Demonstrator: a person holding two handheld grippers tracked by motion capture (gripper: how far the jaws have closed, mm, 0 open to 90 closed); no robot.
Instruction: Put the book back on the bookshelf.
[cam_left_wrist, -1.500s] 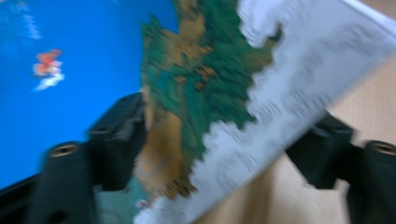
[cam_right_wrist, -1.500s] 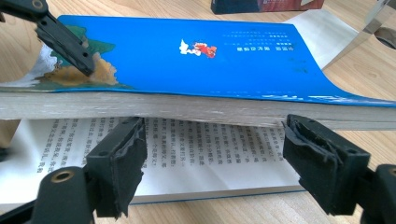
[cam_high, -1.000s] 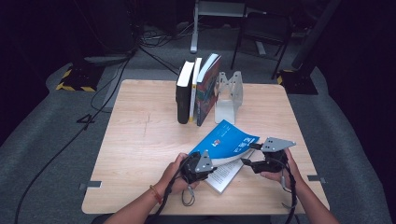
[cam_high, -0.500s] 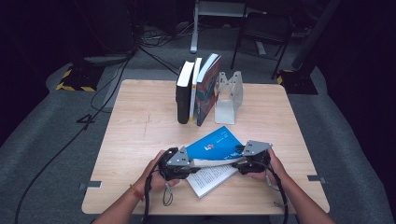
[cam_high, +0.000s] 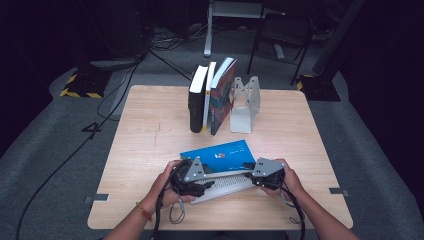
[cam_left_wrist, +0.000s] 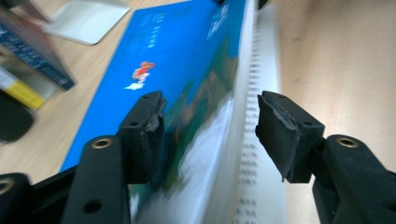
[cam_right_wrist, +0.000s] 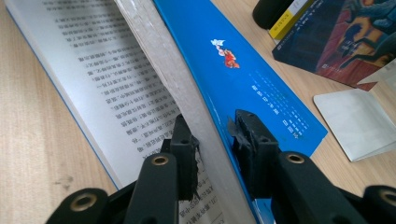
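Blue book (cam_high: 220, 152): lies open at the near middle of the counter (cam_high: 150, 130), its blue cover and a thick block of pages lifted over the printed pages lying flat beneath.
Left gripper (cam_high: 200, 181): at the book's left end; in the left gripper view its fingers (cam_left_wrist: 144, 130) stand spread, one over the blue cover and one over the page edges, neither pressing. They have just been opening.
Right gripper (cam_high: 256, 176): at the book's right end; in the right gripper view its fingers (cam_right_wrist: 254, 140) pinch the raised cover and page block, having just been closing on it.
Standing books (cam_high: 212, 95): a black one, a thin yellow-spined one and a dark illustrated one, upright at the far middle of the counter.
Bookend (cam_high: 245, 102): pale metal, just to the right of the standing books.
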